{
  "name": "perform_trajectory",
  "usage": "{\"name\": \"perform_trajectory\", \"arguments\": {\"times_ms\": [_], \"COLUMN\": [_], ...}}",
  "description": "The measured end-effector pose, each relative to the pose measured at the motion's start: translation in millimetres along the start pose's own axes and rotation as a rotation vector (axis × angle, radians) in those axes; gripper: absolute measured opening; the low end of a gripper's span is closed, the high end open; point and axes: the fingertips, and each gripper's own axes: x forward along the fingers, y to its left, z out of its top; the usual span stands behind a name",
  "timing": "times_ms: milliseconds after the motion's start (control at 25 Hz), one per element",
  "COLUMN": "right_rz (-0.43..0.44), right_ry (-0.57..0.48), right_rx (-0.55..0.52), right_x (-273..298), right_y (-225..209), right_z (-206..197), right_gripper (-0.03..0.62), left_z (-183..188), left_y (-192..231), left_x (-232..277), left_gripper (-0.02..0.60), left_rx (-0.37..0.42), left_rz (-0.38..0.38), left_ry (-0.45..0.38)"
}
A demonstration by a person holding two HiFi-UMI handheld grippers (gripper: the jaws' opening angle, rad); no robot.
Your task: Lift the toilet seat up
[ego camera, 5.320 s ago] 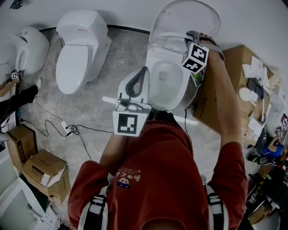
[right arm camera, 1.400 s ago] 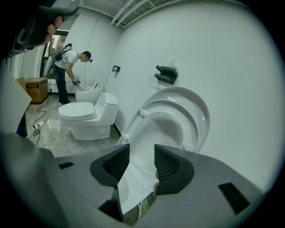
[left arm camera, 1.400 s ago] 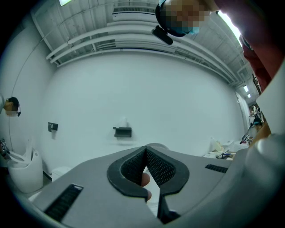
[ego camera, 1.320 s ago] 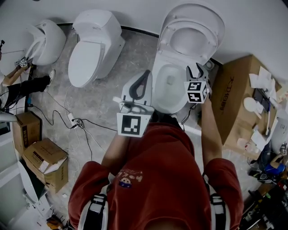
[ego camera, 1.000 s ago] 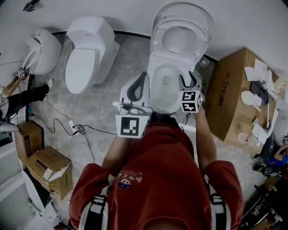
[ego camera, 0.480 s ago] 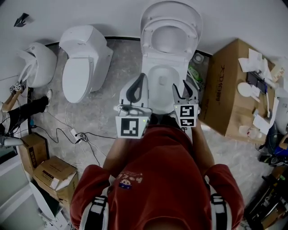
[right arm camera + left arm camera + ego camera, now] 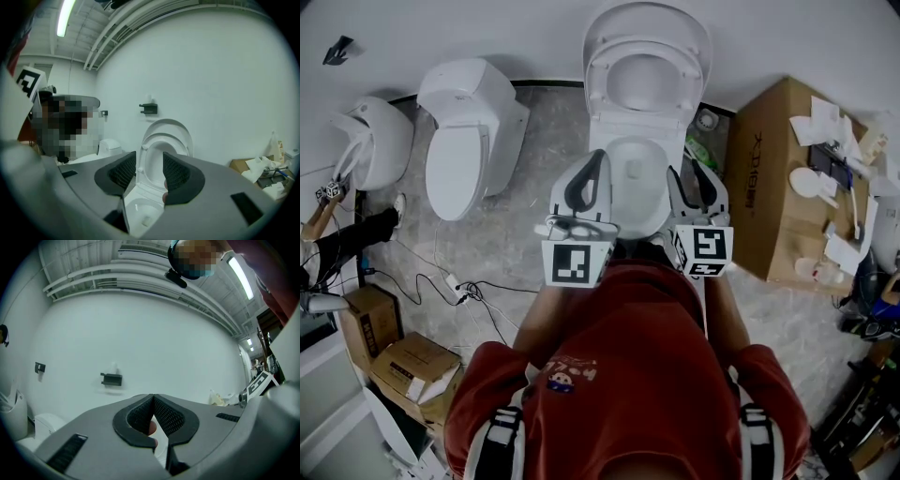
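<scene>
While the toilet seat [image 7: 617, 94] stands raised against the lid [image 7: 647, 19] at twelve o'clock above the bowl [image 7: 639, 202], the left tool [image 7: 598, 161] hovers at the bowl's eight o'clock, jaws pressed together on nothing. The right tool [image 7: 686, 174], at four o'clock, has its jaws apart and empty.

Toilet [image 7: 649, 141] looks glossy smooth white ceramic, the cardboard box [image 7: 769, 178] is matt brown, floor's [image 7: 534, 141] speckled stone-ish.
</scene>
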Motion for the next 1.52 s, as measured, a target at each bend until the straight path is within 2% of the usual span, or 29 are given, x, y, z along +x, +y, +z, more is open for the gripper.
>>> {"name": "perform_trajectory", "arguments": {"times_ms": [480,680,1080,1520], "right_rz": [-0.059,-0.092,-0.146,-0.155], "right_ry": [-0.211,-0.262,-0.329,-0.335], "right_rx": [-0.004,-0.021,-0.032,-0.051], "right_x": [-21.6,-28.9,-40.9,-41.8], "right_y": [-16.0,-22.4,-32.8,-35.7], "right_z": [82.8,103.3,127.9,129.5], "right_gripper": [0.161,0.161,0.158,0.11], "left_z": [11.1,18.4,27.0,30.3], "left_y": [-0.5,0.7,2.7,3.3], "left_x": [9.3,12.7,18.4,19.1], "left_gripper": [0.009,0.009,0.009,0.009], "left_rx": [-0.004,-0.001,0.01,0.016], "left_rz": [-0.007,-0.008,0.001,0.008], "left_ry": [-0.006,-0.016,-0.024,-0.027]}}
